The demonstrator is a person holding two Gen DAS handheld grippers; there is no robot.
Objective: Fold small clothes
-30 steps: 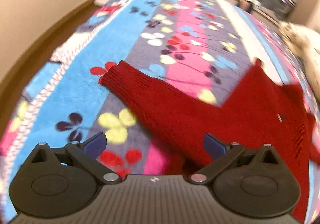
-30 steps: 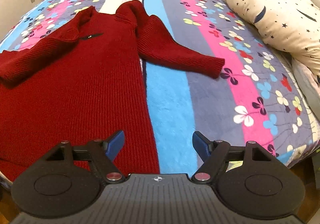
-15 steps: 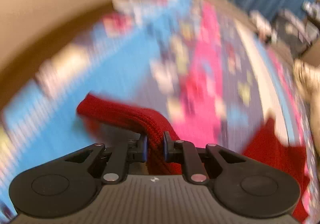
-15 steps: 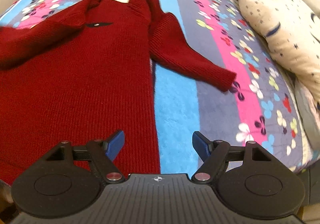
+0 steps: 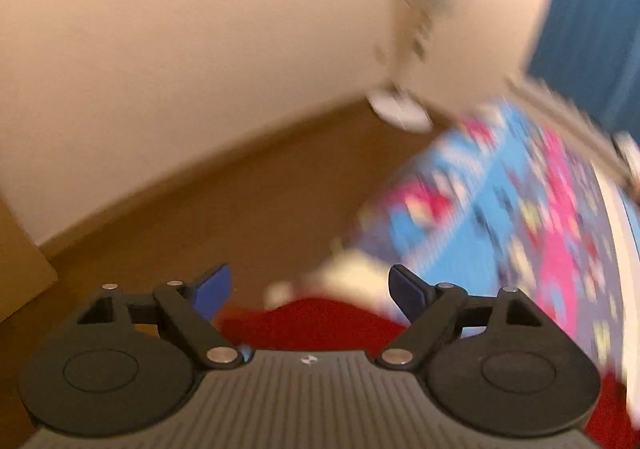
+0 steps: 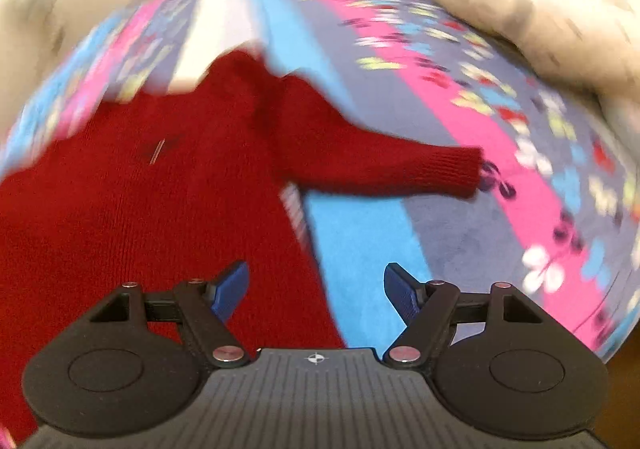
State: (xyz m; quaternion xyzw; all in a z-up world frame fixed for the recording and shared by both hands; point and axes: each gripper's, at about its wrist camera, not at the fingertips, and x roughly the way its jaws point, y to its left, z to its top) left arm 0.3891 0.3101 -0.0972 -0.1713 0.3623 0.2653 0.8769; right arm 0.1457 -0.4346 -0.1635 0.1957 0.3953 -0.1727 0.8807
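A dark red knitted sweater (image 6: 132,209) lies flat on the flowered bed blanket (image 6: 460,153), its right sleeve (image 6: 392,165) stretched out to the right. My right gripper (image 6: 316,289) is open and empty, low over the sweater's right edge. My left gripper (image 5: 308,289) is open and empty; a hump of the red sweater (image 5: 316,325) lies just below and behind its fingertips. The left wrist view is blurred and points off the bed's edge toward the floor.
A cream pillow (image 6: 532,9) lies at the bed's right side. In the left wrist view the bed's corner (image 5: 500,209) is on the right, brown floor (image 5: 224,217) and a white fan base (image 5: 400,113) stand by the wall.
My left gripper closed on the left sleeve half a second ago, has now let go and stands open, swung toward the floor. My right gripper has moved in closer over the sweater.
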